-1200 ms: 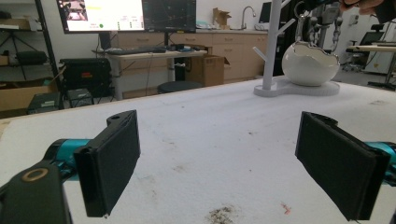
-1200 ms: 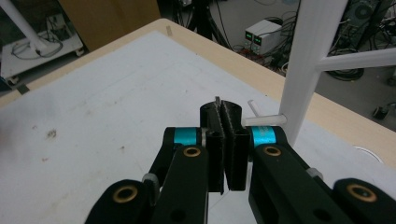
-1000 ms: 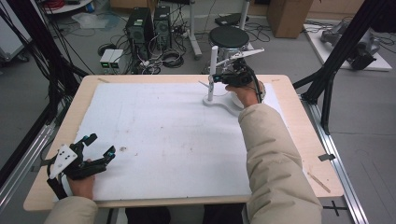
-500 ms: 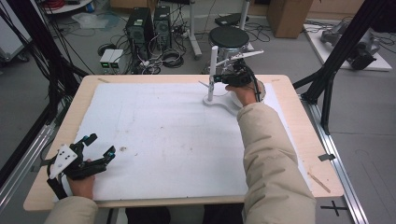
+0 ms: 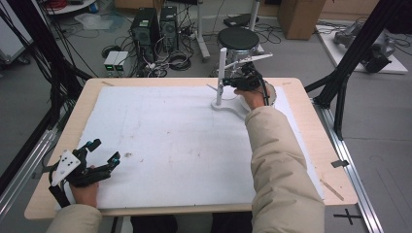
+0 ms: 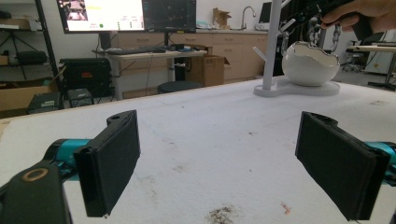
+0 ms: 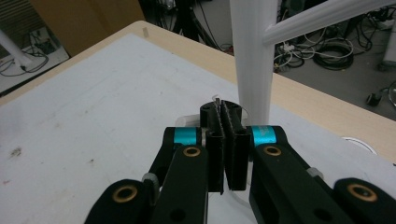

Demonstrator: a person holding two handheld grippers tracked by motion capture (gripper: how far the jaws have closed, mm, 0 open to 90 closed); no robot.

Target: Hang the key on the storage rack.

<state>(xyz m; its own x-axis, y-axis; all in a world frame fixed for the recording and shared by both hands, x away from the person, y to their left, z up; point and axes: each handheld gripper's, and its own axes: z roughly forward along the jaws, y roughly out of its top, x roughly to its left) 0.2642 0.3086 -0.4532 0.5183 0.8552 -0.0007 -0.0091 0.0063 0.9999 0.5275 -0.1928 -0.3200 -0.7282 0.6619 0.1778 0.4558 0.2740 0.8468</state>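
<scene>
A black stool (image 5: 238,39) stands beyond the table's (image 5: 311,145) 12 o'clock edge. 2 computer towers (image 5: 155,26) sit at 11 o'clock among cables (image 5: 177,60). Monitors (image 6: 140,14) glow on a desk (image 6: 149,53).

A stand (image 5: 221,77) rises at the tabletop's (image 5: 170,141) far right, a bowl (image 6: 310,68) just beside it; the left gripper (image 5: 102,154) sits near-left.

White stand (image 5: 221,73), white bowl (image 6: 310,63), black fingers (image 6: 112,163) with teal bands.

One stand (image 5: 221,77) — one bowl (image 6: 310,64) — two grippers.
</scene>
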